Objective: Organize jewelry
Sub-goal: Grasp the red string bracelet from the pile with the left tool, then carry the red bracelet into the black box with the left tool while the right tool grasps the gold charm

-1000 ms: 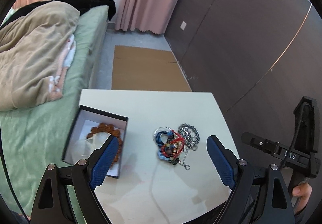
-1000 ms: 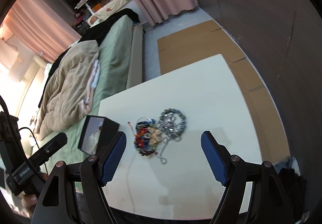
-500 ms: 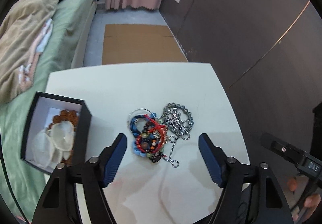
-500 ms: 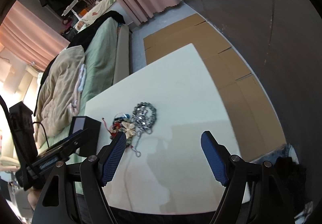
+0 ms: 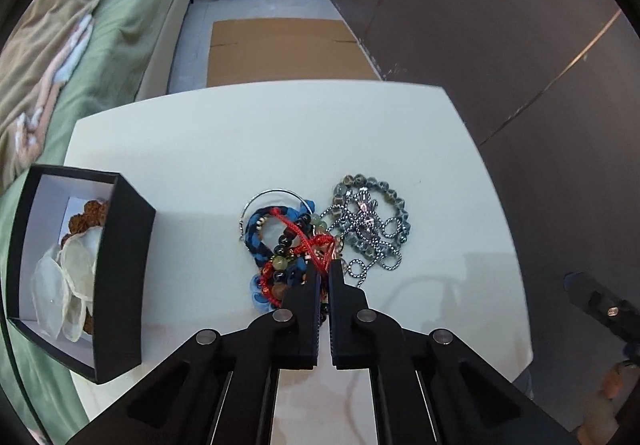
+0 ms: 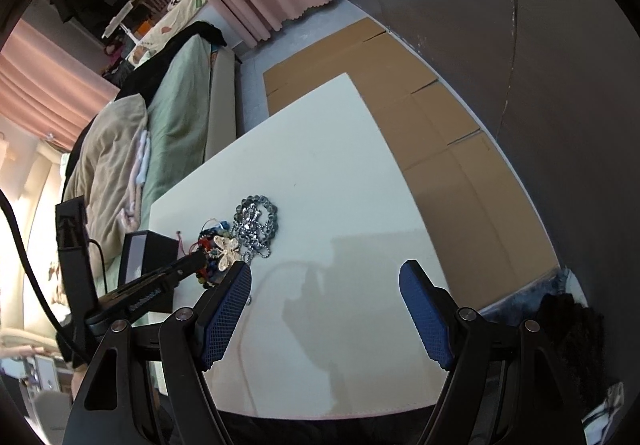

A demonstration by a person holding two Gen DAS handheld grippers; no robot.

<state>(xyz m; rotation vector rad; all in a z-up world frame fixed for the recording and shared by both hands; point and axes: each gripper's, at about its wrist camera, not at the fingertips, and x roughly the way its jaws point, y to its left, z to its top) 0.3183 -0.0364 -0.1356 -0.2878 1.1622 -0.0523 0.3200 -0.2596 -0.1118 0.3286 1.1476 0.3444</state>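
Note:
A tangled pile of jewelry [image 5: 304,241] lies mid-table: a red cord bracelet [image 5: 316,245], dark bead strings, a blue braided band and a grey bead bracelet with silver chain [image 5: 372,221]. My left gripper [image 5: 325,269] is shut with its tips pinching the red cord bracelet at the pile's near edge. An open black box [image 5: 120,285] at the left holds brown beads and pale shells. My right gripper [image 6: 324,305] is open and empty above the table's near right part; the pile also shows in its view [image 6: 236,241].
The white table [image 5: 280,133] stands beside a bed with green sheet [image 5: 132,25] on the left and a dark wall on the right. Flat cardboard [image 5: 280,49] lies on the floor beyond the table.
My left gripper has moved down onto the pile and closed on the red cord bracelet. My right gripper has drifted slightly right and stays open.

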